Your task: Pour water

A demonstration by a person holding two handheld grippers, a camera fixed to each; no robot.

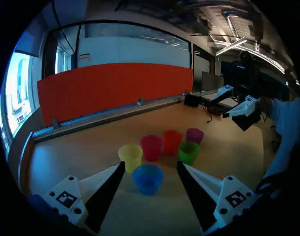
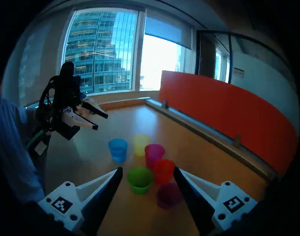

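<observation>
Wooden table top runs out to a long orange partition standing along its far edge, with tall windows beyond the end of the surface.

Six plastic cups stand upright in a tight cluster near the middle of the surface, well apart from the partition edge. In the left gripper view, the yellow cup, pink cup, orange cup and purple cup form a row side by side. The green cup stands just in front of the orange and purple ones. The blue cup is on the near side of the yellow and pink ones.

The left gripper hovers over the surface with its claw spread wide, gripping nothing. The blue cup appears in the gap between the fingers.

The right gripper is likewise spread apart and empty. In its own view the green cup sits in the gap between the fingers, and the purple cup is close to the right finger. The orange cup, pink cup, yellow cup and blue cup lie farther out.

Each gripper is also seen from the other. The right gripper hangs above the surface off to the side of the cups, next to a blue sleeve. The left gripper is raised beyond the blue cup, its fingers apart.
</observation>
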